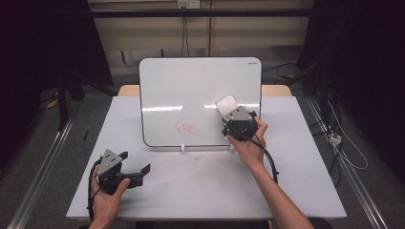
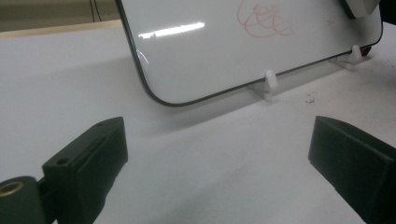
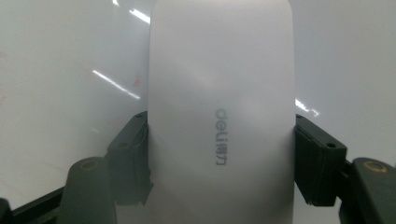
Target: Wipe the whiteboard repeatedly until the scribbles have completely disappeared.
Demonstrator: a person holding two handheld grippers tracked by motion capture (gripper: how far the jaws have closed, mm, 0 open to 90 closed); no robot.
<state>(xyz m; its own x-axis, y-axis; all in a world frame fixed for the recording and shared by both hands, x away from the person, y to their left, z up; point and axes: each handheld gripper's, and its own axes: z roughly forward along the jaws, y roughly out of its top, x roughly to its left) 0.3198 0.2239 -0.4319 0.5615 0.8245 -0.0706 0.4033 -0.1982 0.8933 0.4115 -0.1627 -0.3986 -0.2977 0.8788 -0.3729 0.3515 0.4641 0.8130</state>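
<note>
A: While we hold the eraser (image 3: 222,116) flat against the whiteboard (image 1: 191,86), we note the grip: the right claw (image 1: 232,114) is clamped on its two long sides, label facing the camera.

B: Agreed. We read that side grip as deliberate, since it leaves the felt face free to press on the board. In the high view the eraser (image 1: 226,104) sits right of the red scribble (image 1: 187,127) and a little above it, apart from it.

A: So the scribble is not yet wiped. We judge the next stroke must run left and down across it.

B: We note the left claw (image 1: 134,164) too: jaws spread wide, nothing between them, resting low over the counter (image 1: 200,191) in front of the board's left corner.

A: Probably parked there, out of the stroke's way, near enough to steady the board. The board leans back on small white feet (image 2: 269,79), so a hard push could tip or slide it.
</note>
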